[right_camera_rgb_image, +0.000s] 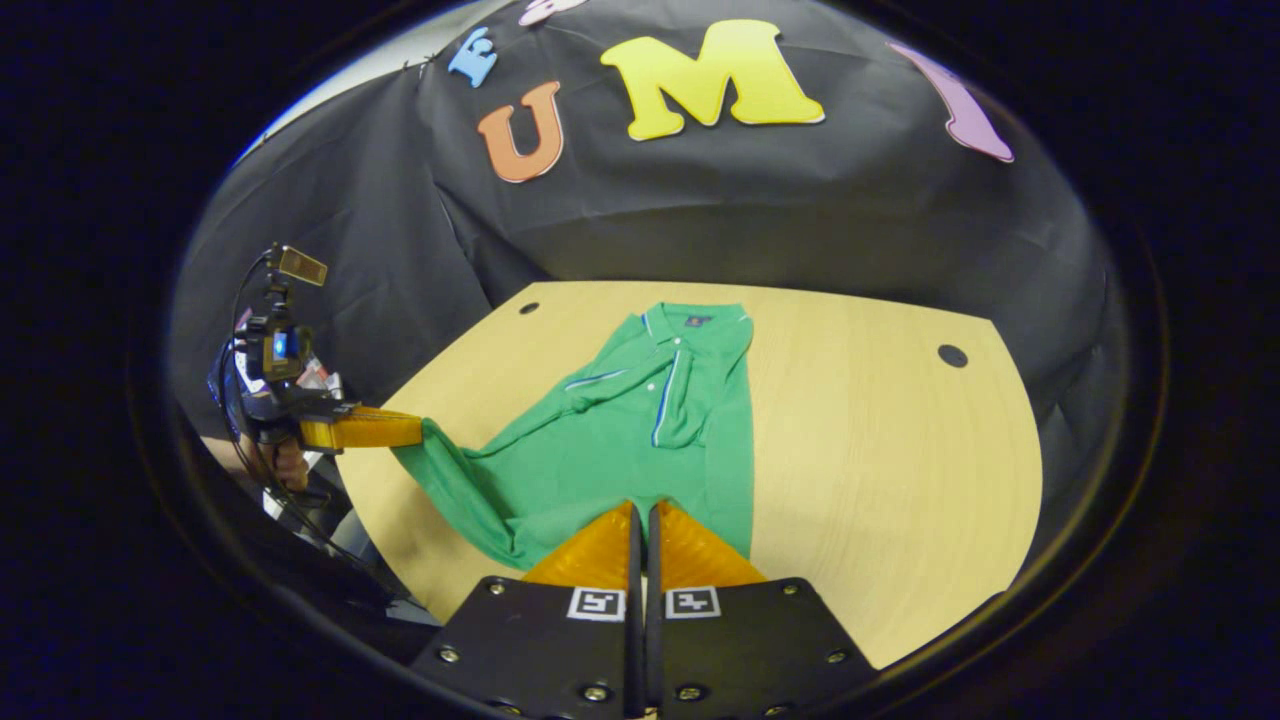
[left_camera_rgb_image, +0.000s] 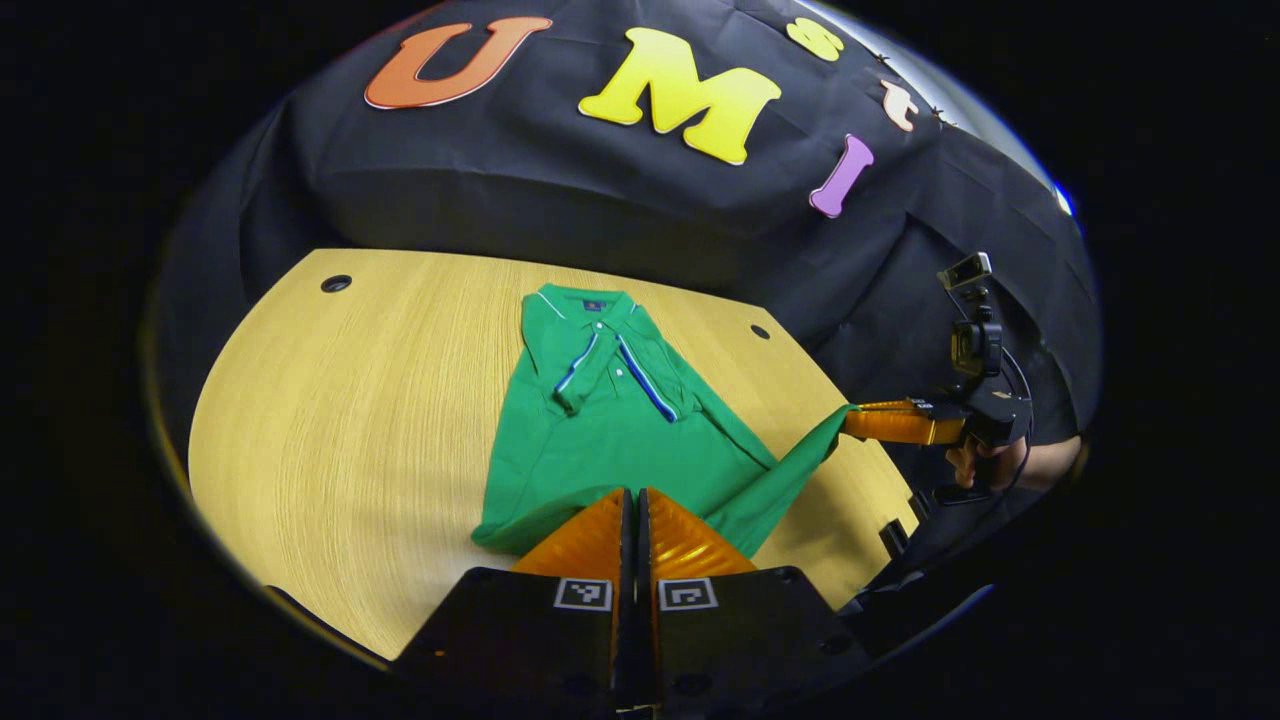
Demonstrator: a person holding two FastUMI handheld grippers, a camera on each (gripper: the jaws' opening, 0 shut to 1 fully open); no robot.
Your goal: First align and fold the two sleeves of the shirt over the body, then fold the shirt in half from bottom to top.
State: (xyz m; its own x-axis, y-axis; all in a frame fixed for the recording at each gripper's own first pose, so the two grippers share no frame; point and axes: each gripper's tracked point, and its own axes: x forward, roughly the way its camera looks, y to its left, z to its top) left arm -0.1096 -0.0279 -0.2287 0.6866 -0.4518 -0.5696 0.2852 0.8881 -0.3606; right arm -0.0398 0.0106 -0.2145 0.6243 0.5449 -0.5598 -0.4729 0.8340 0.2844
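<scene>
A green polo shirt (left_camera_rgb_image: 620, 440) (right_camera_rgb_image: 620, 440) lies on the wooden table with its collar at the far end. Both sleeves, trimmed with blue and white stripes, are folded over the chest. My left gripper (left_camera_rgb_image: 635, 492) is shut on the bottom hem at one corner. Seen from the right gripper view, that left gripper (right_camera_rgb_image: 420, 430) holds its corner lifted off the table's left side. My right gripper (right_camera_rgb_image: 645, 505) is shut on the hem's other corner. In the left gripper view the right gripper (left_camera_rgb_image: 850, 420) pulls that corner up to a point.
The round-edged wooden table (left_camera_rgb_image: 350, 420) (right_camera_rgb_image: 880, 450) has small dark holes (left_camera_rgb_image: 336, 283) (right_camera_rgb_image: 952, 355) near its far edge. A hand (left_camera_rgb_image: 1000, 465) holds the right gripper beyond the table's right edge. Black cloth hangs behind the table.
</scene>
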